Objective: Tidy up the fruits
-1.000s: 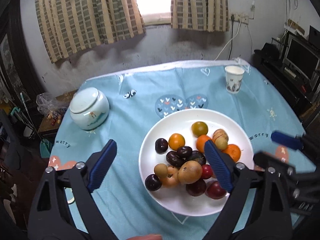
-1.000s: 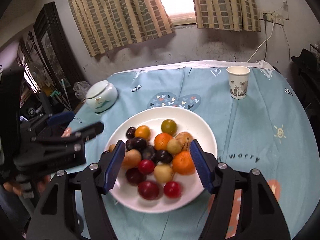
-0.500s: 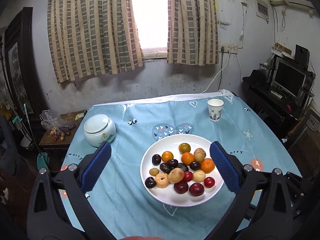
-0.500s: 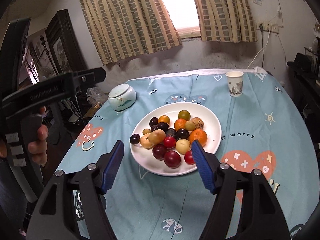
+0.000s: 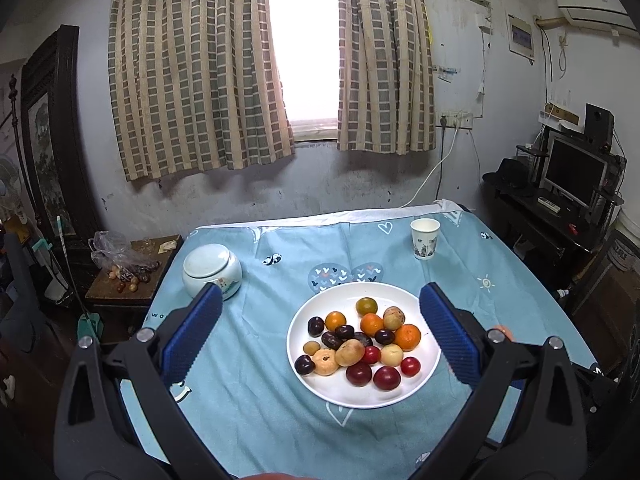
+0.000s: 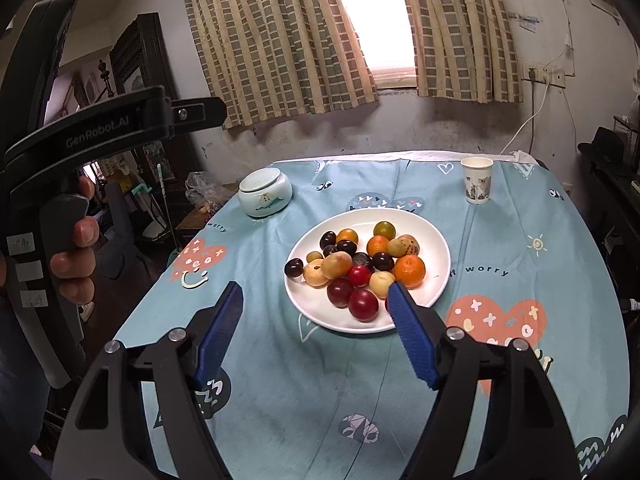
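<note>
A white plate (image 5: 424,372) sits on the blue tablecloth and holds several fruits: oranges (image 5: 407,337), dark plums (image 5: 359,374), small red ones (image 5: 410,366) and yellow-brown ones (image 5: 349,352). The same plate (image 6: 440,280) shows in the right wrist view. My left gripper (image 5: 320,336) is open and empty, held back and above the table's near side. My right gripper (image 6: 316,322) is open and empty, just short of the plate's near rim. The left gripper's body (image 6: 100,128) and the hand holding it show at the left of the right wrist view.
A pale lidded jar (image 5: 212,270) stands at the table's left. A paper cup (image 5: 425,238) stands at the far right. A low side table with a bag of fruit (image 5: 128,270) is left of the table. A desk with a monitor (image 5: 576,176) is on the right.
Both grippers have pulled back and up from the plate, so the plate looks smaller and farther. Both stay open and empty. The fruits have not moved.
</note>
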`<state>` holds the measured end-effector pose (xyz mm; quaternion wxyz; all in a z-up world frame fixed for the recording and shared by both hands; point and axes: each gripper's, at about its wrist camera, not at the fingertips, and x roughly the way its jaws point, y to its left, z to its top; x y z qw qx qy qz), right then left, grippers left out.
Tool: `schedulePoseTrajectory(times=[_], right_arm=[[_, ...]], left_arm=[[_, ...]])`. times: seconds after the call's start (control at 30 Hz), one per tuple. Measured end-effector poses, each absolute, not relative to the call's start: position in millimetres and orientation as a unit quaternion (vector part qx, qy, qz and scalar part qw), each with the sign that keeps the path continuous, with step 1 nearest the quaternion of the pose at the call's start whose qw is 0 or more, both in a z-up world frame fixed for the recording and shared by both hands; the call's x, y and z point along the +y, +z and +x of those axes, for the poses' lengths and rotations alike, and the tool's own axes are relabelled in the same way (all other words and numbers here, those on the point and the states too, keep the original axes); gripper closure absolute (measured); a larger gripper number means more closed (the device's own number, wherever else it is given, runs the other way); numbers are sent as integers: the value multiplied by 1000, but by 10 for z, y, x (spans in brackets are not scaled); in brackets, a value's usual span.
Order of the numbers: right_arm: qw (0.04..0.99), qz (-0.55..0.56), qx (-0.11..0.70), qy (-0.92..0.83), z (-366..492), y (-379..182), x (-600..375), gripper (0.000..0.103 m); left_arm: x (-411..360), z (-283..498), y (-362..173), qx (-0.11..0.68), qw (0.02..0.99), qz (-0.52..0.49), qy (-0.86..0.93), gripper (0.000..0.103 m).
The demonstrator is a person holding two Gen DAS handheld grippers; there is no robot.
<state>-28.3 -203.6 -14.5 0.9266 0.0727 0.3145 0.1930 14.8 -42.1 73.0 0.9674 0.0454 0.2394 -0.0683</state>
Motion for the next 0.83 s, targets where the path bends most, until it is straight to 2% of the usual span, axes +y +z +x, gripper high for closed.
schedulePoseTrajectory(times=[0.3, 0.57, 0.83], right_arm=[[923, 77, 325, 190, -353, -227, -2060, 28], [922, 82, 333, 181, -331, -313, -2109, 28], [957, 54, 271, 92, -412, 3, -2139, 28]], left_arm=[[-398, 71, 736, 236, 970, 20, -56, 3], [-421, 231, 619, 278, 959, 17, -52, 3], [-419, 248, 430, 290, 956, 31, -22, 3]])
